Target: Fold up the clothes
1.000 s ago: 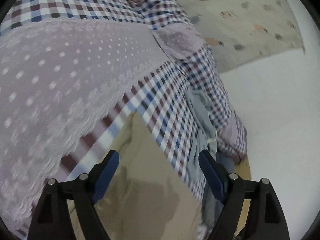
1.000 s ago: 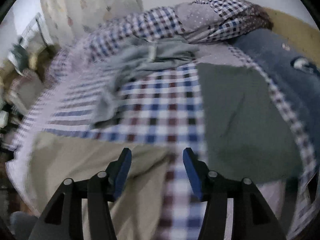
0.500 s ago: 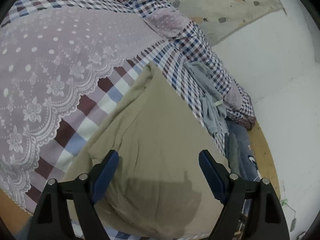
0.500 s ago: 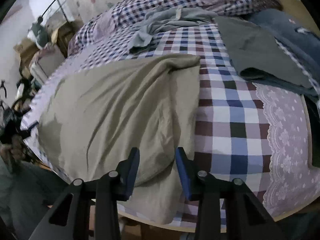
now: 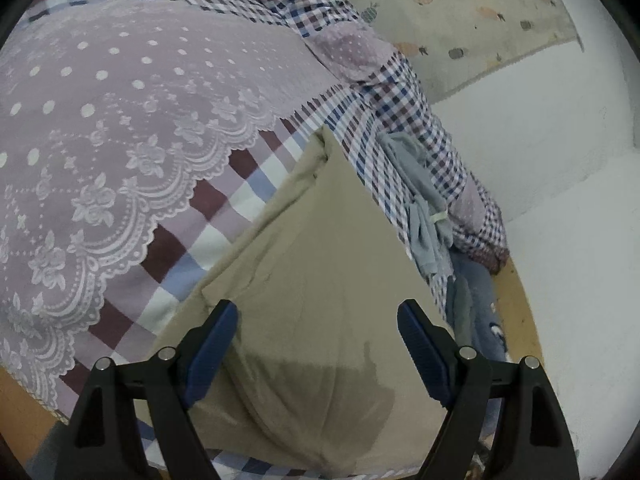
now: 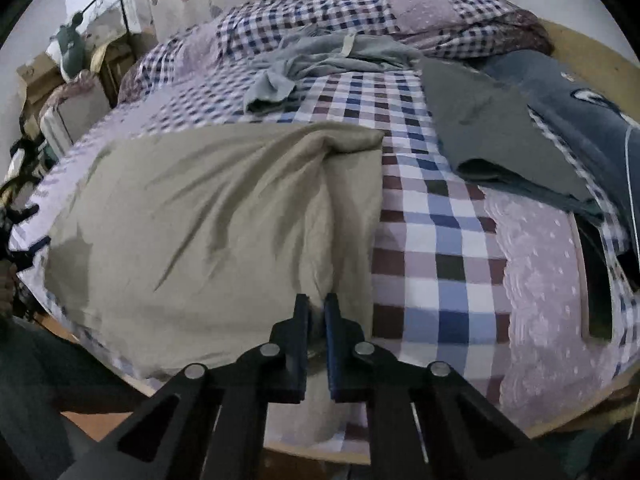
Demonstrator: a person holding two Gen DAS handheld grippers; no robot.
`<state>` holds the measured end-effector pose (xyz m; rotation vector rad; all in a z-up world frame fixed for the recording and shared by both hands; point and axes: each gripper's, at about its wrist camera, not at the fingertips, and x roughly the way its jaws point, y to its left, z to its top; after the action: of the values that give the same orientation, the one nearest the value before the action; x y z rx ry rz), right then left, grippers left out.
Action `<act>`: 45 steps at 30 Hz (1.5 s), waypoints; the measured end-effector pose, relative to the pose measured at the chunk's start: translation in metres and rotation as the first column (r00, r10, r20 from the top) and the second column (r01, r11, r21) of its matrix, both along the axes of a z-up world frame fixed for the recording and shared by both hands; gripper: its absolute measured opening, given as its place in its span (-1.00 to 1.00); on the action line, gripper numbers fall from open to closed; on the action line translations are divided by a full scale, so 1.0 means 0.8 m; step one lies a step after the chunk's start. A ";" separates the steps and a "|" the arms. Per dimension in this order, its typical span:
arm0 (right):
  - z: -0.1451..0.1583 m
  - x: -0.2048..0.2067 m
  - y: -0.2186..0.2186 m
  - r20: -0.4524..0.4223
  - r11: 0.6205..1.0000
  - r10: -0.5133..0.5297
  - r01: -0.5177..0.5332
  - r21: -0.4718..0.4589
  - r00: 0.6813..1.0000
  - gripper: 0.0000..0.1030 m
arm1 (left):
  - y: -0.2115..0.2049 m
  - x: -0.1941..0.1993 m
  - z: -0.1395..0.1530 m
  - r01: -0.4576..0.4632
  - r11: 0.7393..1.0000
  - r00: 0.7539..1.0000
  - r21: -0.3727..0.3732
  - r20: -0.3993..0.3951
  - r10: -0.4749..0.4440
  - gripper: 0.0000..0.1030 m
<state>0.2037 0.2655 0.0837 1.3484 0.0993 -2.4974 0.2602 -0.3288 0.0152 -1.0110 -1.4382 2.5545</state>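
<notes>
So the right gripper (image 6: 316, 308) has its blue-padded jaws pinched nearly together on a fold of the khaki garment (image 6: 208, 216), right at the near edge of the bed, and you can see creases fanning out across the fabric from that pinch. The left gripper (image 5: 318, 326) is spread wide, holding nothing, just hovering over the khaki garment (image 5: 320, 280) with both pads apart above the cloth. The khaki piece is lying mostly flat on the checked bedspread (image 6: 440, 240), with one rumpled corner bunched up on its far side. Beyond the khaki garment there's a crumpled light grey garment (image 6: 320, 60) in a heap near the far side of the bed. To the right of the khaki one sits a dark grey folded piece (image 6: 480, 120), and further right of that something dark blue (image 6: 560, 92) with a small print on it. A lilac lace-trimmed panel with white dots (image 5: 120, 120) covers the bedspread left of the khaki garment in the left wrist view.
</notes>
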 end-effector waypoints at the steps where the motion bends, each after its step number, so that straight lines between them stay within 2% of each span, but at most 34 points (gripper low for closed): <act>1: -0.004 0.000 0.002 0.020 1.000 -0.007 0.007 -0.001 1.000 -0.88 | -0.002 0.002 0.000 -0.007 1.000 1.000 0.007 -0.004 0.007 0.66; 4: -0.018 -0.003 0.004 0.086 0.999 -0.029 0.027 0.020 0.996 -0.82 | -0.011 0.012 0.001 -0.053 0.999 0.999 0.005 0.010 0.053 0.66; 6: -0.013 -0.001 0.006 0.062 0.999 -0.046 0.045 0.020 0.997 -0.75 | -0.020 0.024 -0.002 -0.097 0.995 0.995 0.028 0.021 0.096 0.66; 10: 0.004 0.005 0.021 -0.013 0.990 -0.138 0.138 0.007 0.990 -0.23 | -0.036 0.045 -0.013 -0.155 0.984 0.987 0.088 0.055 0.151 0.66; 14: 0.026 0.012 0.028 -0.097 0.979 -0.198 0.192 -0.060 0.975 -0.12 | -0.037 0.049 -0.020 -0.133 0.989 0.985 0.058 0.120 0.125 0.66; 20: 0.047 0.008 -0.007 -0.186 0.986 -0.136 0.113 -0.125 0.973 -0.04 | -0.031 0.057 -0.033 -0.099 0.994 0.980 0.049 0.176 0.089 0.66; 26: 0.045 0.011 -0.051 -0.199 0.993 -0.045 0.022 -0.117 0.979 0.02 | -0.003 0.065 -0.057 -0.082 0.989 0.971 0.121 0.233 0.052 0.66; 31: 0.046 0.018 -0.069 -0.211 0.993 0.002 -0.027 -0.116 0.978 0.02 | 0.007 0.058 -0.062 -0.065 0.984 0.982 0.167 0.187 0.033 0.68; 34: 0.046 0.027 -0.089 -0.221 0.993 0.039 -0.062 -0.101 0.975 0.02 | 0.002 0.065 -0.049 -0.062 0.973 0.996 0.222 0.083 0.045 0.68; 37: 0.046 0.043 -0.127 -0.237 0.988 0.112 -0.134 -0.082 0.965 0.04 | -0.001 0.069 -0.040 -0.062 0.972 0.998 0.226 0.030 0.057 0.68; 39: 0.044 0.060 -0.173 -0.251 0.972 0.207 -0.228 -0.058 0.946 0.04 | -0.003 0.071 -0.036 -0.062 0.972 0.998 0.229 0.006 0.062 0.68; 42: 0.033 0.088 -0.248 -0.260 0.926 0.366 -0.378 0.001 0.894 0.04 | -0.008 0.070 -0.044 -0.073 0.970 0.996 0.232 0.060 0.060 0.68; 45: 0.018 0.123 -0.327 -0.278 0.846 0.530 -0.521 0.111 0.801 0.04 | -0.015 0.072 -0.051 -0.090 0.965 0.993 0.246 0.090 0.069 0.68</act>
<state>0.3025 0.0039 0.0984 0.7874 0.5074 -2.1887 0.3177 -0.3410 -0.0259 -1.0467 -1.8011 2.3268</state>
